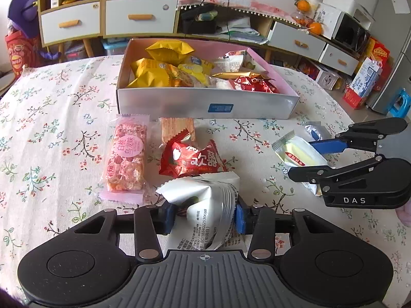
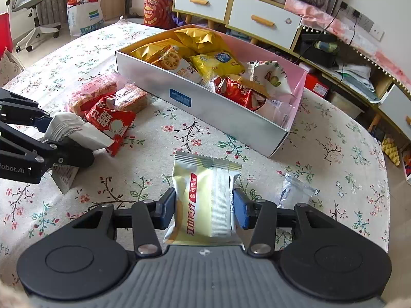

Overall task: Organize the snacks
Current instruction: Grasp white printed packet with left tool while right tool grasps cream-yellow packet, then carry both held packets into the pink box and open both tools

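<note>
A white packet [image 1: 205,200] is clamped between the left gripper [image 1: 204,218] jaws, and a yellow packet [image 2: 205,200] between the right gripper [image 2: 204,210] jaws. Both are judged light, soft and crinkly, best pinched across the middle. The box [image 1: 205,105] lies ahead of the jaws on the counter [image 1: 51,128]. "DAS" and "Robot.AI" are read on the grippers, "SC11834022530688" on the white packet.

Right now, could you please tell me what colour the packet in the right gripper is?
Pale yellow-green and white with a red label; the packet shows best in the right wrist view.
</note>
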`<move>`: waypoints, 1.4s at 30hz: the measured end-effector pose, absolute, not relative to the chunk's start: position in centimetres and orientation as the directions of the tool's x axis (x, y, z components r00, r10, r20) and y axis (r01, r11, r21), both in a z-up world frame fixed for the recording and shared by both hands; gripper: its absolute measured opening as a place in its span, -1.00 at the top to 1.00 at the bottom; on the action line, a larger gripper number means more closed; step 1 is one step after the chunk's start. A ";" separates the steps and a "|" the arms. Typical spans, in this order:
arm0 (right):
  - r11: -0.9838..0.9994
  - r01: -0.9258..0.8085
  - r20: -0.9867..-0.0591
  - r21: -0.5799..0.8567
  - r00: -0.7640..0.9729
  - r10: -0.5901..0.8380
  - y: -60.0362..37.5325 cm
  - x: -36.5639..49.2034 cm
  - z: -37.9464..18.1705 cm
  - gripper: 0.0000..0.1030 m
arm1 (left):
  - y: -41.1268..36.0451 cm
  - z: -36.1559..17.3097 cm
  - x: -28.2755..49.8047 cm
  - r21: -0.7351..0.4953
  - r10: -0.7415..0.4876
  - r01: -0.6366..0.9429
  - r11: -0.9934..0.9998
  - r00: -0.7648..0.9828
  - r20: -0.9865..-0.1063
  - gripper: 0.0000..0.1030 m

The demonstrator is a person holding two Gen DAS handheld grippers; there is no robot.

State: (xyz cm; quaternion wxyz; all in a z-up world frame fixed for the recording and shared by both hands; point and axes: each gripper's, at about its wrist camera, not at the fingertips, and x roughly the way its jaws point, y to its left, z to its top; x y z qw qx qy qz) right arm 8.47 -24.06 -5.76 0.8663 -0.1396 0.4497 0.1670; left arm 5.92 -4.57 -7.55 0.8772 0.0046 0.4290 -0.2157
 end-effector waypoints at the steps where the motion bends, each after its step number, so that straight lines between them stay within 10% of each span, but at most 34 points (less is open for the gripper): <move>1: 0.904 -0.417 -0.827 -0.092 0.538 0.164 -24.0 8.4 -5.7 0.15 | -4.6 -7.5 5.9 -0.179 -0.373 0.380 0.908 0.535 -0.758 0.20; 42: 0.968 -0.251 -0.743 -0.006 0.649 0.164 -22.7 11.5 -0.1 0.15 | -3.6 -0.8 9.6 -0.241 -0.381 0.298 0.924 0.656 -0.651 0.20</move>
